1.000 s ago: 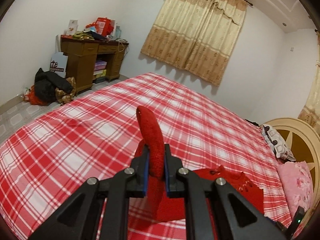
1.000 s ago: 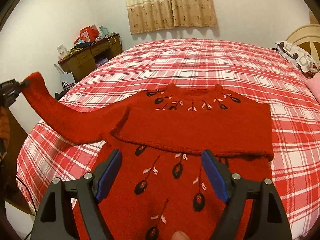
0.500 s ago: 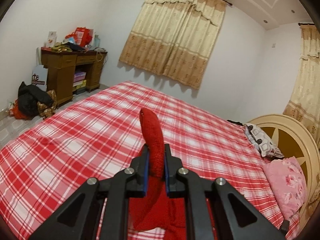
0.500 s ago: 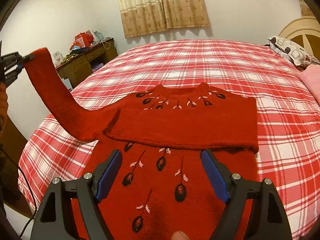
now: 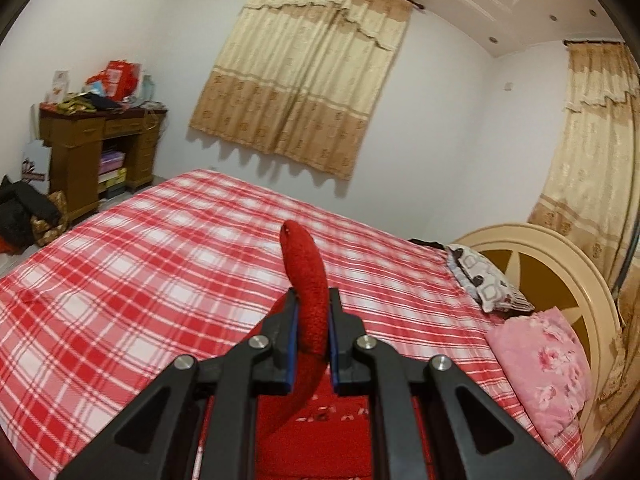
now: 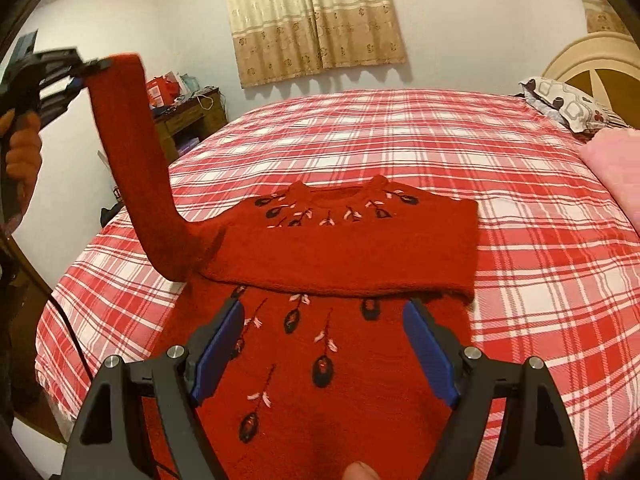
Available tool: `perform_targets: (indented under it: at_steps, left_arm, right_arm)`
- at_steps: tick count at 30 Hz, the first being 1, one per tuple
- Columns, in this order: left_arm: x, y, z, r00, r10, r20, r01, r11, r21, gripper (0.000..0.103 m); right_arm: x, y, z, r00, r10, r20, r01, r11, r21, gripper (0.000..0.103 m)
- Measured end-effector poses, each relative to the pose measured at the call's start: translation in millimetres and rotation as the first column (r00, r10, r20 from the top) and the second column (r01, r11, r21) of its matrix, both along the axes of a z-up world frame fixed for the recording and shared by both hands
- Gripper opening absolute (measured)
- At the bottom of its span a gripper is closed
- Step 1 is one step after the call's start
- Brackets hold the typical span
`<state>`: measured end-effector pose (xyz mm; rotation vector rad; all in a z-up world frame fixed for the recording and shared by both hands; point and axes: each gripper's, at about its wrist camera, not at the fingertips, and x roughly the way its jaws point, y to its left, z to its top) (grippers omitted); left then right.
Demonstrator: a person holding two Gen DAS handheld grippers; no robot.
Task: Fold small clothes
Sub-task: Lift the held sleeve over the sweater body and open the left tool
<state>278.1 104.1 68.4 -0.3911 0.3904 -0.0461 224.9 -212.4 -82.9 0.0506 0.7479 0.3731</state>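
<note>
The left gripper (image 6: 94, 65) has lifted the sleeve (image 6: 132, 148) higher, fingers clamped on its cuff, likely to fold it across. The sweater (image 6: 340, 280) lies on the bed (image 6: 520, 220); right gripper (image 6: 324, 352) hovers wide open, empty.

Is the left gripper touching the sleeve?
Touching. The left wrist view shows the left gripper with both fingers clamped on the red sleeve, no gap either side.

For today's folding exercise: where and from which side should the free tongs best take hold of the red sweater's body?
Probably the near hem of the red sweater, approached from the near bed edge: it lies flat directly under the open right tongs, while the left tongs hold the raised sleeve.
</note>
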Motion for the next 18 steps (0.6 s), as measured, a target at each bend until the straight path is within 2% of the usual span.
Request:
perform_targets:
  at_steps: [7, 14, 18]
  left_arm:
    - [17, -41, 1, 0.997, -0.076, 0.006, 0.076, 0.997, -0.007, 0.013]
    - [32, -87, -7, 0.987, -0.159, -0.021, 0.159, 0.987, -0.002, 0.013]
    - [40, -125, -23, 0.982, -0.187, -0.036, 0.189, 0.98, 0.067, 0.013]
  right_arm:
    - [-1, -22, -13, 0.999, -0.028, -0.028, 0.028, 0.999, -0.021, 0.082]
    - [3, -42, -30, 0.995, -0.07, -0.067, 0.069, 0.998, -0.013, 0.082]
    - [2, -51, -39, 0.993, -0.085, -0.086, 0.084, 0.996, -0.007, 0.082]
